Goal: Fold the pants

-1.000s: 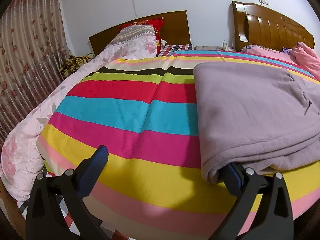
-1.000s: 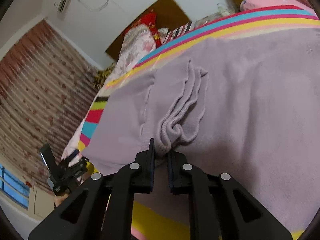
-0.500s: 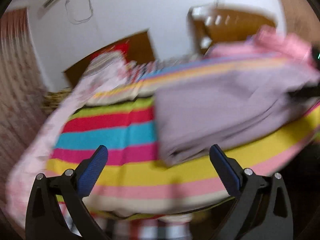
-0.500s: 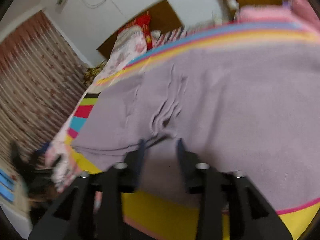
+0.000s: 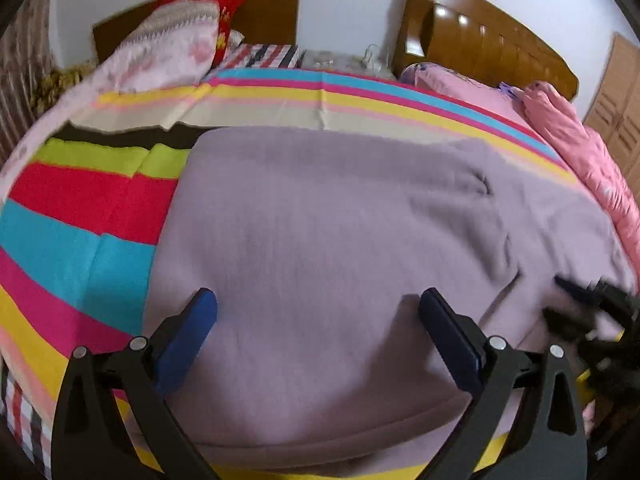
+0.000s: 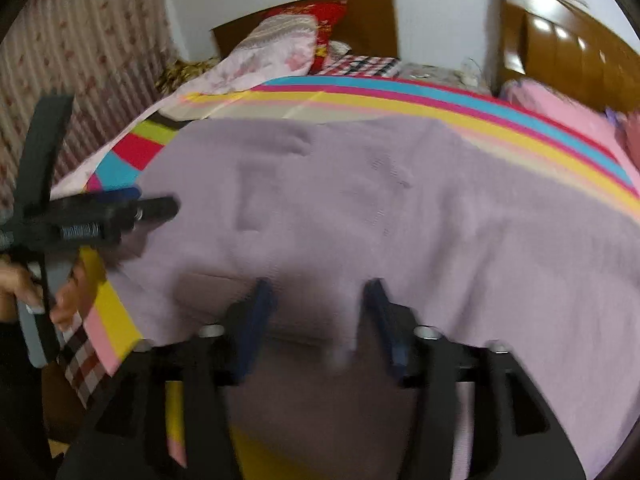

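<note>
Both pairs of jaws stand apart and hold nothing: the left gripper (image 5: pixel 318 304) and the right gripper (image 6: pixel 318 294) hover above the near edge of the lilac fleece pants (image 5: pixel 340 224), spread flat on the multicoloured striped bedspread (image 5: pixel 80 216) near a floral pink pillow (image 5: pixel 168 52).

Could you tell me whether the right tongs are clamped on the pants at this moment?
No, the right tongs stand open above the lilac pants, with nothing pinched between the pads.
</note>
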Demonstrator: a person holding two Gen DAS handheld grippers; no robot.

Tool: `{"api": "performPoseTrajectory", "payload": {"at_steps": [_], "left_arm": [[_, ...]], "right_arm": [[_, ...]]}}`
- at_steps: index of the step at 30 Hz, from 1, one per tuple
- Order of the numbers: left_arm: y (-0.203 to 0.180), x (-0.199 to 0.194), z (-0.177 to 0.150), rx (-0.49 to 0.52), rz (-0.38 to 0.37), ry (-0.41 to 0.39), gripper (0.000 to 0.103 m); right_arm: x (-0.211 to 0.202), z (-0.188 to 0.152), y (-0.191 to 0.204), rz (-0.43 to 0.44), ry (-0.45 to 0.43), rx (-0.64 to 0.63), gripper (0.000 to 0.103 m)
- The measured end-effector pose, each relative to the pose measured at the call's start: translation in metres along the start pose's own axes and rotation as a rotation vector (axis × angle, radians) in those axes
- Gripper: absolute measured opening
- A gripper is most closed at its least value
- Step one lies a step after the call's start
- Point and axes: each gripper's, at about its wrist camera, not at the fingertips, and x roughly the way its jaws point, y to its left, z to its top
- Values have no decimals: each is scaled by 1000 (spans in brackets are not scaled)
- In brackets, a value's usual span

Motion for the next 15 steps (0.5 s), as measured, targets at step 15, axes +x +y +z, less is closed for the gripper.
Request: {"api": "performPoseTrajectory", "payload": {"at_steps": [15], "left_arm": [[-112, -23, 24, 145, -100, -89, 101]], "right_arm": [[-196, -124, -183, -166, -389, 672, 77]]}}
